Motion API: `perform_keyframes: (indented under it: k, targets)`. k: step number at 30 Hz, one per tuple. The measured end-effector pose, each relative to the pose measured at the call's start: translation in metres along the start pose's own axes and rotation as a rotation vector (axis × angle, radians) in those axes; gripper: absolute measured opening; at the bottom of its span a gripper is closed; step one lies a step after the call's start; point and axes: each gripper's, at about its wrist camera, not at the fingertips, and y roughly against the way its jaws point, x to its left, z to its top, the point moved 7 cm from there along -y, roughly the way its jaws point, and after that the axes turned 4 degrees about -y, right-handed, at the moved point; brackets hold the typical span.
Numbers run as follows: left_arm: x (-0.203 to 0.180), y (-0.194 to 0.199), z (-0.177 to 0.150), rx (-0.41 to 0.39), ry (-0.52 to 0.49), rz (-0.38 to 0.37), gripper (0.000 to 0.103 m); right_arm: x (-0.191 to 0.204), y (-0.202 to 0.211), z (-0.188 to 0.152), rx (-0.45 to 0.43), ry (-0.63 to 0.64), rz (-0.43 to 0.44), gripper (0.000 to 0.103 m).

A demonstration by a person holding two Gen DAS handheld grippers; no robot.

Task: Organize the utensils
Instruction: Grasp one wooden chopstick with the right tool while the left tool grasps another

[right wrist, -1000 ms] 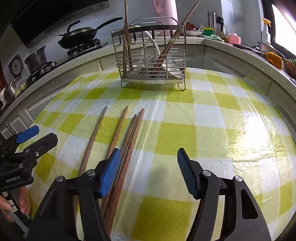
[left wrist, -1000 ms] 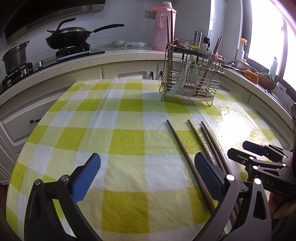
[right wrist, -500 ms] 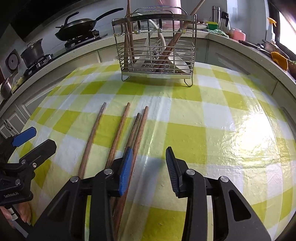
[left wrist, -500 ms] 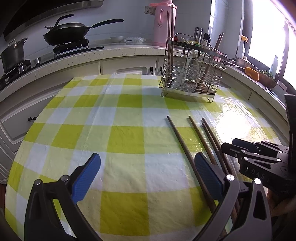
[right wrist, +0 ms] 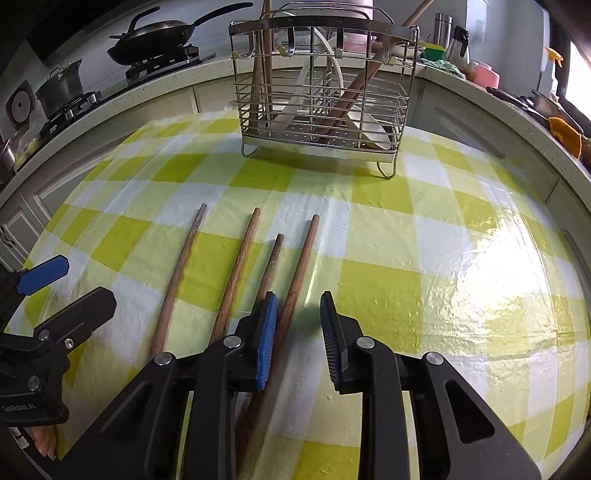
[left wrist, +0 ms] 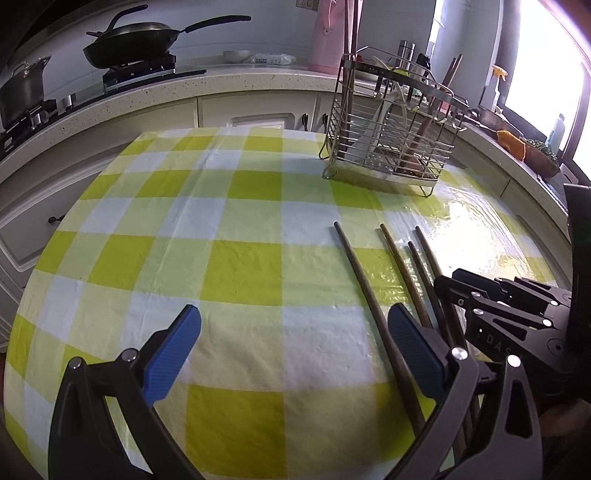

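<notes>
Four wooden chopsticks (right wrist: 236, 273) lie flat and roughly parallel on the green-and-white checked tablecloth (right wrist: 424, 280), tips toward a wire utensil rack (right wrist: 321, 96) that stands farther back on the same table. The rightmost chopstick (right wrist: 297, 273) runs into the gap of the right gripper (right wrist: 297, 321), whose blue-padded fingers (right wrist: 267, 332) are drawn narrow around it but not visibly pressing it; its neighbour lies just beside the left pad. The other two chopsticks rest apart to the left. In the rack, two chopsticks stand upright in the left compartment, while more wooden sticks and a white ladle lean in the middle and right.

The left gripper (left wrist: 291, 343) hovers over bare cloth with its fingers (left wrist: 173, 350) spread wide and nothing between them, the chopsticks lying just to its right. Behind the table, a speckled counter (left wrist: 184, 81) carries a black wok (left wrist: 136, 40) on a gas burner, a steel pot (left wrist: 20, 92) and a pink thermos (left wrist: 328, 33).
</notes>
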Motion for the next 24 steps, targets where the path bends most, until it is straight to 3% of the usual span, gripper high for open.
perform_keyframes:
  k: [3, 11, 19, 24]
  targets:
    - [-0.006, -0.009, 0.005, 0.028, 0.007, -0.006, 0.093, -0.003, 0.001, 0.0, -0.005, 0.01, -0.004, 0.012]
    - [-0.036, -0.032, 0.007, 0.108, -0.05, 0.016, 0.06, -0.028, 0.012, -0.012, -0.008, -0.038, 0.026, 0.011]
    - [-0.057, -0.038, 0.009, 0.104, -0.132, 0.083, 0.032, -0.047, 0.019, -0.019, -0.005, -0.058, 0.041, 0.011]
    - [-0.058, -0.038, 0.009, 0.111, -0.139, 0.081, 0.029, -0.043, 0.015, -0.015, 0.004, -0.041, 0.044, 0.011]
